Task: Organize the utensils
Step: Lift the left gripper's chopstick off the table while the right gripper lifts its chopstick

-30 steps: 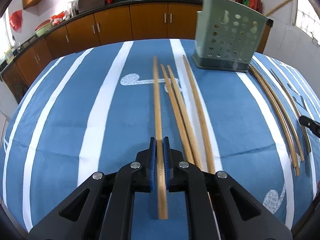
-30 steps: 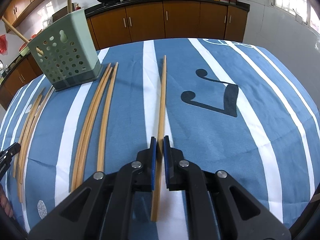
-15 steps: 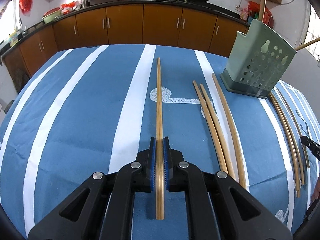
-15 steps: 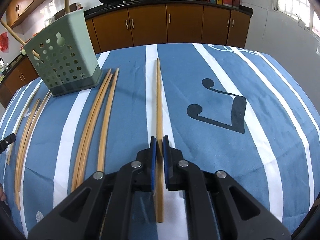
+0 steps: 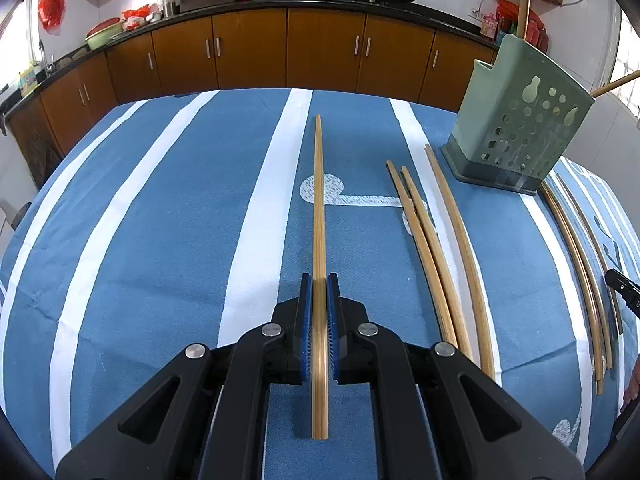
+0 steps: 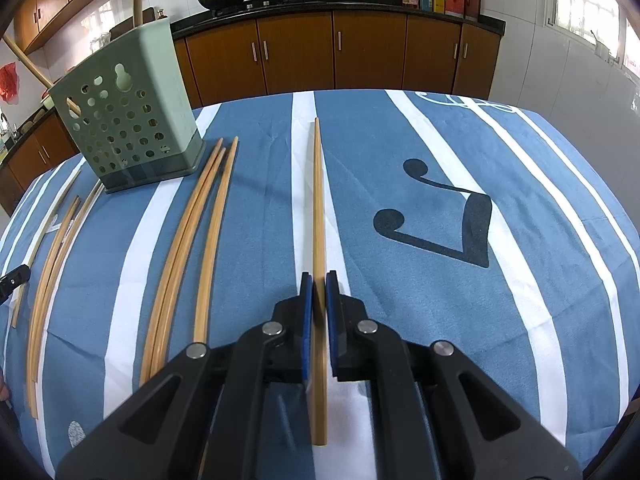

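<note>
My left tool is clamped narrow on a long, slender bamboo chopstick, its blue ribbed pads pressing both sides of the smooth tan shaft. The stick runs straight ahead over the blue cloth with broad white stripes that covers the desk, and its blunt end pokes back past the pads toward the camera. My right tool pinches a second tapered bamboo chopstick the same way, the thin tip pointing at the far edge of the desk.

The pale green plastic utensil holder, boxy with round perforations and a darker base, stands upright toward the back. Three loose bamboo chopsticks lie side by side just in front of it, bowed by the lens. Another cluster of thin sticks lies near the right rim of the left view; I count perhaps three or four, but the distortion blurs them together. A stick rises from the holder and is cut off by the top of the frame. The black tip of the right tool only just enters at the left view's right edge.
</note>
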`<state>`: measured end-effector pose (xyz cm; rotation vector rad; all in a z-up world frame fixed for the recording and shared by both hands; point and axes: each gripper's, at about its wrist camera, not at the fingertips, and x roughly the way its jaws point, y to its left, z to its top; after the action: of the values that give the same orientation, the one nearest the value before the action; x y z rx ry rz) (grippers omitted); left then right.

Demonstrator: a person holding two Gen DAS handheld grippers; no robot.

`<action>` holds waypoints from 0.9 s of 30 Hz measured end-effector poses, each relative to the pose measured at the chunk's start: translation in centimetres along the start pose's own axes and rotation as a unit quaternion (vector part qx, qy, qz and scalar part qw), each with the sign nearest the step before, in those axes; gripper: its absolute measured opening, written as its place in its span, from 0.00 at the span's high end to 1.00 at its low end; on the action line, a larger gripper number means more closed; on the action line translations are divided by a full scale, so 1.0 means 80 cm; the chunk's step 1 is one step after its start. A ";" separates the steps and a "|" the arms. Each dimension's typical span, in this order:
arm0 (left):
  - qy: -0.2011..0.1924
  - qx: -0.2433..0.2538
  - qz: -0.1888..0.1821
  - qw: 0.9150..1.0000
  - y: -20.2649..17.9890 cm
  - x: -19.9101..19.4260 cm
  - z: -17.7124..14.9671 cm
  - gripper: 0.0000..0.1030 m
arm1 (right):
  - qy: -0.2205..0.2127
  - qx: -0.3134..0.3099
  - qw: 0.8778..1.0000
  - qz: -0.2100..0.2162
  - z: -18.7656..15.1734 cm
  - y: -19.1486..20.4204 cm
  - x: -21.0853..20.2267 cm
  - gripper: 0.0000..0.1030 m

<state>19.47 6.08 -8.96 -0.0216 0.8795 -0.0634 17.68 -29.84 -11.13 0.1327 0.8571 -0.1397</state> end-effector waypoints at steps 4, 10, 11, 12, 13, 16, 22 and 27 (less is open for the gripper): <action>0.000 0.002 0.002 1.000 0.000 0.000 0.000 0.92 | 0.000 0.000 1.000 0.000 0.000 0.000 0.000 0.91; 0.001 0.016 0.008 1.000 -0.002 -0.005 -0.006 0.92 | 0.003 -0.014 1.000 -0.003 -0.007 0.004 -0.006 0.91; 0.002 0.018 0.008 1.000 -0.003 -0.006 -0.007 0.92 | 0.004 -0.014 1.000 -0.001 -0.009 0.004 -0.008 0.91; 0.002 0.021 0.009 1.000 -0.003 -0.008 -0.009 0.92 | 0.004 -0.014 1.000 0.000 -0.010 0.003 -0.009 0.90; 0.002 0.023 0.009 1.000 -0.003 -0.009 -0.011 0.92 | 0.003 -0.013 1.000 0.000 -0.012 0.003 -0.010 0.90; 0.002 0.025 0.011 1.000 -0.004 -0.012 -0.014 0.92 | 0.001 -0.013 1.000 0.001 -0.013 0.003 -0.011 0.90; 0.003 0.031 0.019 0.999 -0.008 -0.012 -0.014 0.92 | 0.001 -0.012 1.000 0.005 -0.011 0.001 -0.011 0.92; 0.009 0.037 0.021 0.999 -0.007 -0.014 -0.013 0.93 | -0.009 0.000 1.000 0.014 -0.007 -0.005 -0.026 0.93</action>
<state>17.96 5.56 -8.74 0.0659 0.8945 -0.0571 15.86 -30.03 -9.91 0.1422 0.8367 -0.1147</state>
